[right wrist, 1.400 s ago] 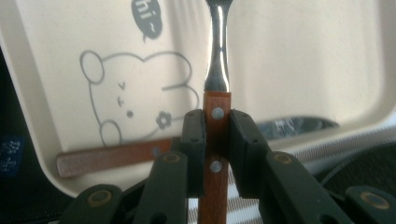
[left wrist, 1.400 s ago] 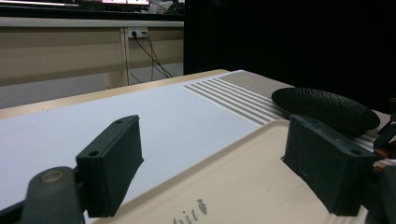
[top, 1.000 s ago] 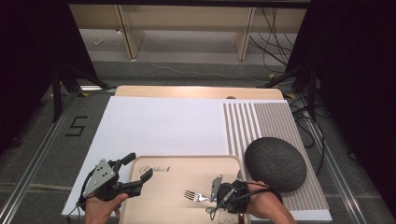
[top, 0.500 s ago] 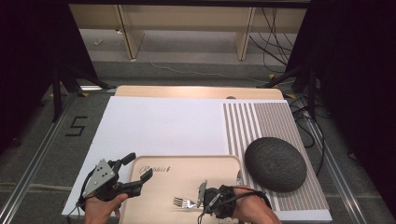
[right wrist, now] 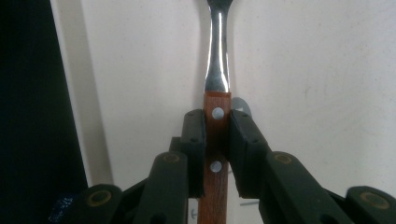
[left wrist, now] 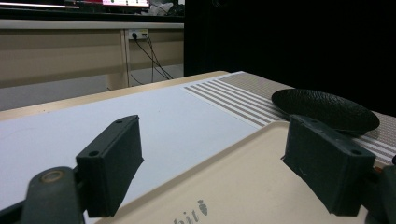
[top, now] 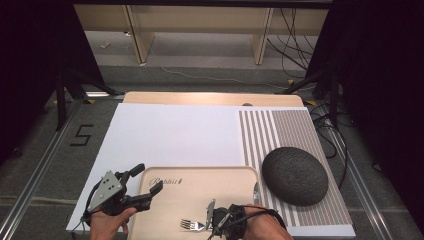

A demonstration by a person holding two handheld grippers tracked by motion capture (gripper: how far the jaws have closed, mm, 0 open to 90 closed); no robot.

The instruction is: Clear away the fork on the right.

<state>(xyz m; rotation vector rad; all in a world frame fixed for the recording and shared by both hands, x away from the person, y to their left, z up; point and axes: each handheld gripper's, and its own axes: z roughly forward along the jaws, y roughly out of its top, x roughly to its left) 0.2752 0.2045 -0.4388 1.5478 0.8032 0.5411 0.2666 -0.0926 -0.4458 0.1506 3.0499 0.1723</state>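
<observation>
Right gripper (right wrist: 216,135) fingers pinch the fork (right wrist: 217,88) by its wooden handle; its long axis runs straight ahead of them, tines over the tray (top: 200,195). Left gripper (left wrist: 224,163) fingers spread, straddling the tray's corner.

Dark oval bowl (top: 295,175) upside down on striped mat (top: 280,131); white sheet (top: 170,132) alongside.

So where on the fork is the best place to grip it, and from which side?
On the wooden handle, across its narrow flat sides, coming in from the handle's end along the fork. The handle is straight, parallel-sided and less slippery than the polished steel neck. The right gripper holds it just so, pads either side of the riveted wood, above the tray.
</observation>
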